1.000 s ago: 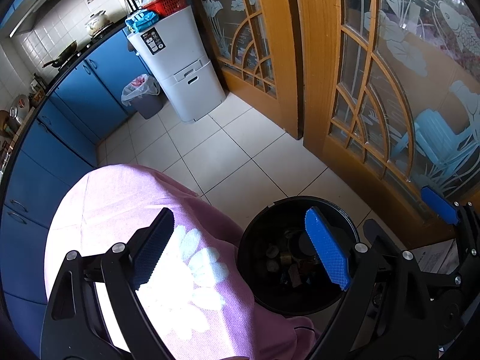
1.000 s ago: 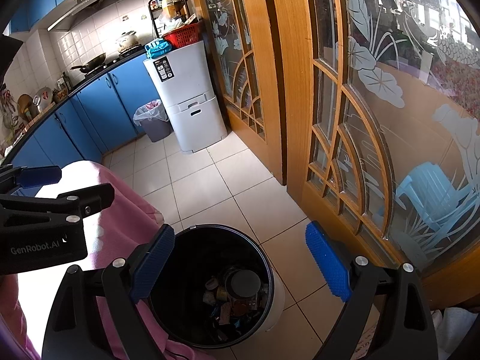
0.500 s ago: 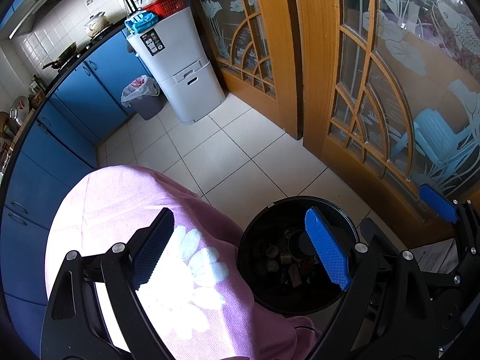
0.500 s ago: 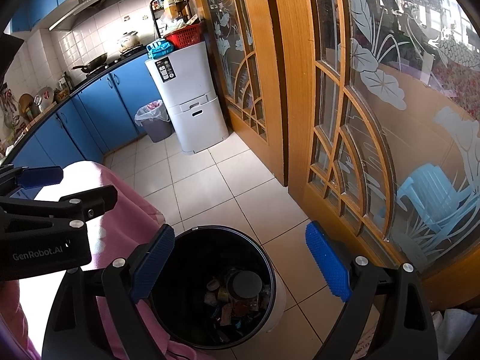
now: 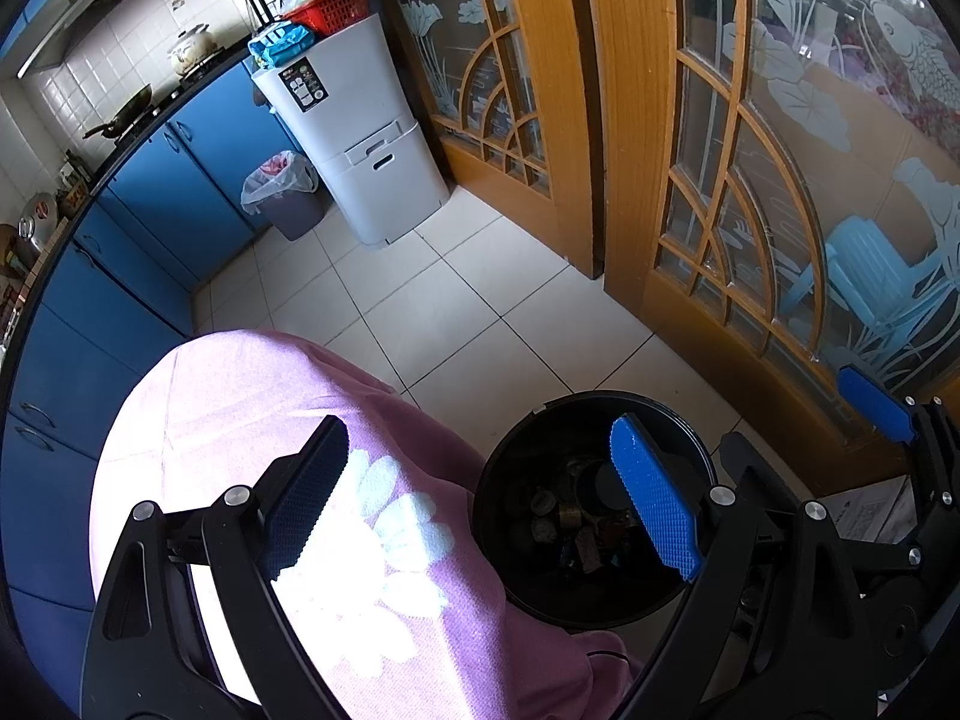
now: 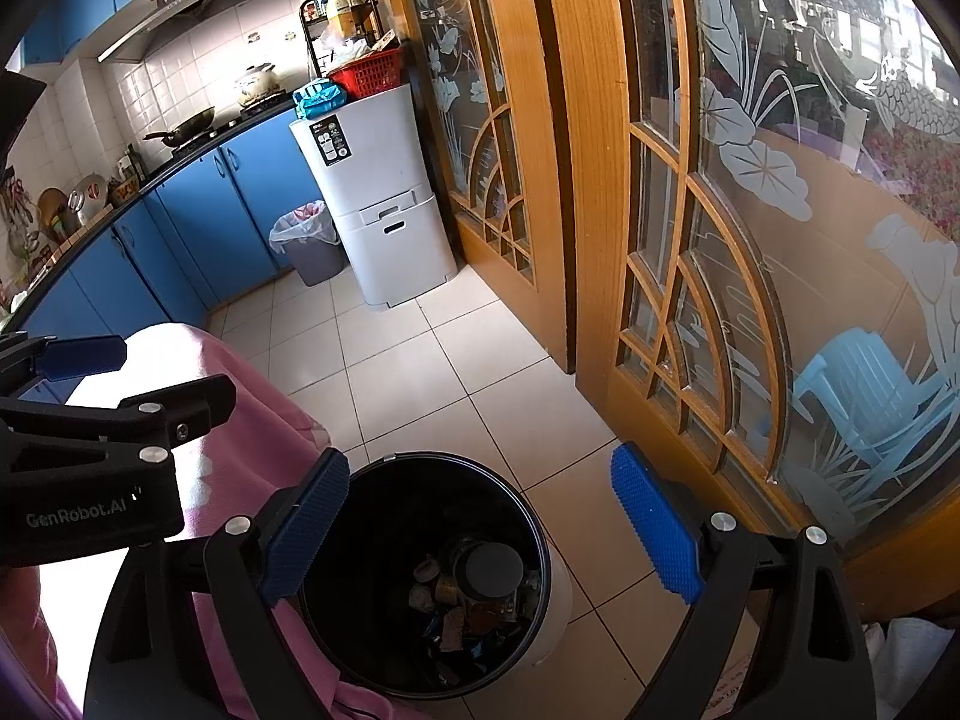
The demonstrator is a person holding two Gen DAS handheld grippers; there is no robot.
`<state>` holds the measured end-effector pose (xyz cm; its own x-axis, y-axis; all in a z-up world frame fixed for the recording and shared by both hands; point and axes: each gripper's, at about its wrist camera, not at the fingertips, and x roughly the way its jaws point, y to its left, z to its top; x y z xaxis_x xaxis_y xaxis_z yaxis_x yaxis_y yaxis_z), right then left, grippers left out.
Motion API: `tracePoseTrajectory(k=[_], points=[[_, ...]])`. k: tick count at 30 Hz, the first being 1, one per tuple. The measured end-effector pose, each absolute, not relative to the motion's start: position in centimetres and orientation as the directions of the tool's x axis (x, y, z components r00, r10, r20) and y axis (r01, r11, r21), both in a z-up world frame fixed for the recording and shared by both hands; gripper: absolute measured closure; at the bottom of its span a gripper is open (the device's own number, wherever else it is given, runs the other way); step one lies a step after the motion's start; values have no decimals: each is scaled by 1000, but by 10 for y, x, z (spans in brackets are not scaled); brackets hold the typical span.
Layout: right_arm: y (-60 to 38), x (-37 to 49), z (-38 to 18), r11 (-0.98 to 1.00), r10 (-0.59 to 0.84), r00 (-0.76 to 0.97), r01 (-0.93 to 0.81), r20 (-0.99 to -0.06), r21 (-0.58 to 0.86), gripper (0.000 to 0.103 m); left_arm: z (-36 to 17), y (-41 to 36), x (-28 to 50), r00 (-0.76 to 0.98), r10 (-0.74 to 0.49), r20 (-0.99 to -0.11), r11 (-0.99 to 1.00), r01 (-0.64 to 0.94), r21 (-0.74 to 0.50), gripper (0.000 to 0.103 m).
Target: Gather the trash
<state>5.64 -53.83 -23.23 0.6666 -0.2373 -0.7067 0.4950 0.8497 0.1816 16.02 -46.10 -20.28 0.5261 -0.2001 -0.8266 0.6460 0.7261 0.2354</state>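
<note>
A round black trash bin (image 5: pixel 528 594) (image 6: pixel 384 504) stands on the tiled floor beside a table under a pink cloth (image 5: pixel 240 396) (image 6: pixel 252 420). Several pieces of trash (image 6: pixel 468 582) (image 5: pixel 570 516) lie in its bottom, among them a dark round lid. My left gripper (image 5: pixel 474 498) is open and empty, high above the table edge and the bin. My right gripper (image 6: pixel 480 528) is open and empty above the bin's mouth. The left gripper also shows in the right wrist view (image 6: pixel 90 360), and the right one in the left wrist view (image 5: pixel 876 402).
Wooden doors with etched glass (image 5: pixel 750 192) (image 6: pixel 720 210) stand close on the right. A white cabinet (image 6: pixel 378 204), a small lined waste bin (image 6: pixel 306 240) and blue kitchen cupboards (image 6: pixel 180 222) line the far wall. Papers (image 5: pixel 870 510) lie on the floor by the door.
Both grippers stay open and empty. The views shifted only slightly; the right gripper drifted a little over the bin.
</note>
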Motion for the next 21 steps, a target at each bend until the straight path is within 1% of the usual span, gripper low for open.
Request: tracePoseTrajectory(k=[21], points=[[-538, 57, -232, 850, -236, 667, 494, -707, 182, 16, -205, -457, 160, 508, -199, -838, 727, 650, 221, 15]])
